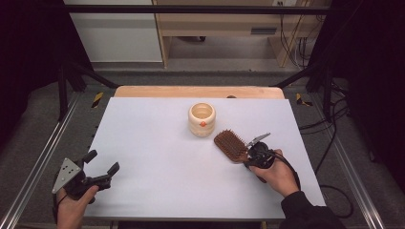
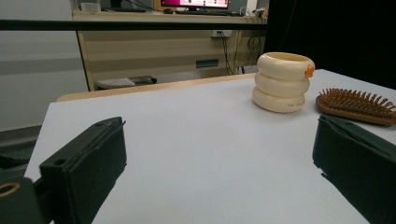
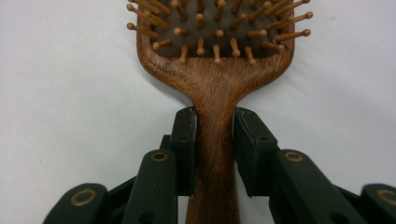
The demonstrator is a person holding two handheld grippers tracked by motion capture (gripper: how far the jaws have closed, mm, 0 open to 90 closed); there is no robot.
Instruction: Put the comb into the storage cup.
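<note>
One cream ringed cup (image 1: 202,119) stands mid-table; you can't see anything in it. Your right gripper (image 3: 214,140) lies low, jaws clamped on the handle of the one wooden hairbrush (image 1: 231,145), bristles up, just right of the cup. Your left gripper (image 1: 98,168) rests near-left, jaws wide, holding nothing.

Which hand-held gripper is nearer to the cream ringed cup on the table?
Right. The right hand-held gripper sits just off the cream ringed cup, its jaws on the hairbrush handle. The left hand-held gripper is open at the table's near left corner.
</note>
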